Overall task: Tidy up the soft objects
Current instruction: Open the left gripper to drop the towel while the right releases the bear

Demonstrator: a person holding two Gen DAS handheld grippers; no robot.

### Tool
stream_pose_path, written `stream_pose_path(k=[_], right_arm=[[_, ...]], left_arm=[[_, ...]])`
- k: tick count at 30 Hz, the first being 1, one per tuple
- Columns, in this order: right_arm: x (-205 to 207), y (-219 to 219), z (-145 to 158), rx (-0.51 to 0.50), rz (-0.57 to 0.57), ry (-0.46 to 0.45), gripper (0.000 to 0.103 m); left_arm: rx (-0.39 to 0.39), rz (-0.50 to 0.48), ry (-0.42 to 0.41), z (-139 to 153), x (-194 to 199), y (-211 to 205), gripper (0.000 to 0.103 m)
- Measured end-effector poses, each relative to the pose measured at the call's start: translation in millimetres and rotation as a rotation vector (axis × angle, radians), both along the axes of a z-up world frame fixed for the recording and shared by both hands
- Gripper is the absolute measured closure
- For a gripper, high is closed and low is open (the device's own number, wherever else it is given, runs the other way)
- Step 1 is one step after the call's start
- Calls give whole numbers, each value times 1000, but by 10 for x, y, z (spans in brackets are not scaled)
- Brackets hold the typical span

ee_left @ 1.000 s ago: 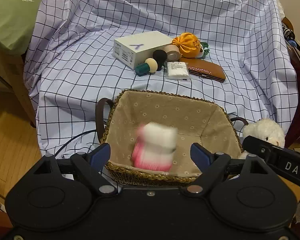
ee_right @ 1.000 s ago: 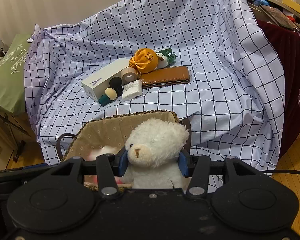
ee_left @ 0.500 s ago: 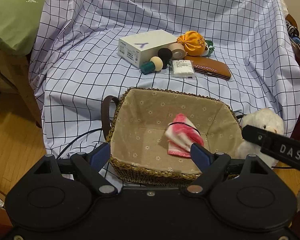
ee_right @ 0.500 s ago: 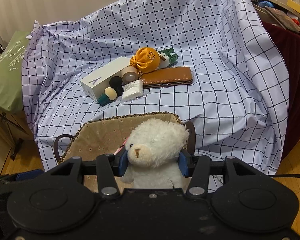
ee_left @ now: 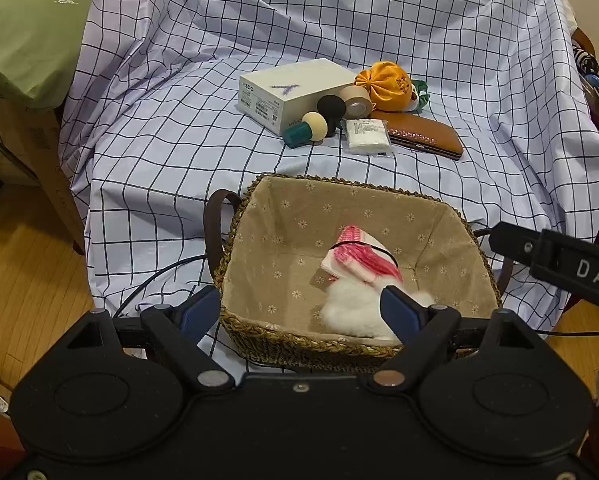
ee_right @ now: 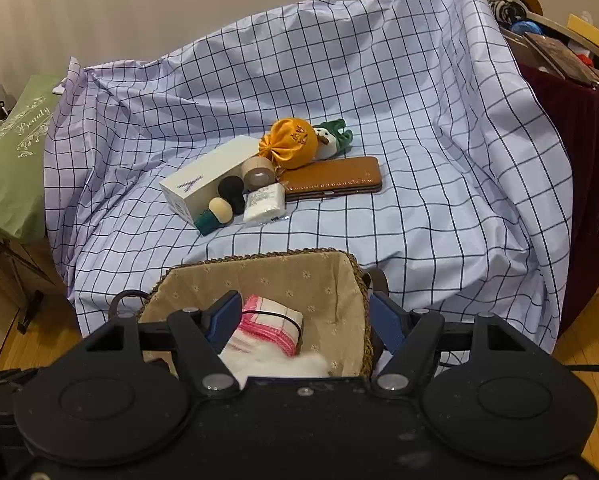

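A woven basket (ee_left: 351,182) with a beige flowered lining stands at the front edge of the checked cloth. Inside it lie a pink-and-white cloth bundle (ee_left: 359,256) tied with a black band and a white plush bear (ee_left: 355,312) against the near wall. My left gripper (ee_left: 299,312) hangs open over the near rim, its fingers apart from both. My right gripper (ee_right: 305,318) is above the basket (ee_right: 259,258) with its jaws opening. The bear (ee_right: 275,364) lies below them, free of the pads, beside the bundle (ee_right: 271,322). An orange pouch (ee_right: 291,142) and a small snowman plush (ee_right: 333,138) sit farther back.
Behind the basket lie a white box (ee_left: 295,94), a tape roll (ee_left: 355,102), two mushroom-shaped sponges (ee_left: 311,126), a tissue pack (ee_left: 367,136) and a brown wallet (ee_left: 423,138). A green cushion (ee_left: 27,28) is at the left. A cluttered dark-red table (ee_right: 571,92) stands at the right.
The right jaws have spread and the bear has dropped from them into the basket. The pink bundle, blurred in mid-fall a second ago, has settled on the basket floor.
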State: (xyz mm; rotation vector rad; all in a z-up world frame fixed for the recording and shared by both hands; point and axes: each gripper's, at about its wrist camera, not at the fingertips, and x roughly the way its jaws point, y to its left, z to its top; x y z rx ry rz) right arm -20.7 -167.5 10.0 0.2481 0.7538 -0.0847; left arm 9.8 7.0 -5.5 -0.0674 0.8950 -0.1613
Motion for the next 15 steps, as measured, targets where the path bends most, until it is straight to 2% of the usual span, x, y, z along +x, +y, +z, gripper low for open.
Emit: stream_pose_path(k=[15], right_arm=[[-26,-4,-85,-3,-3,48,33]], left_arm=[[9,6,-2,-4,-8,2,19]])
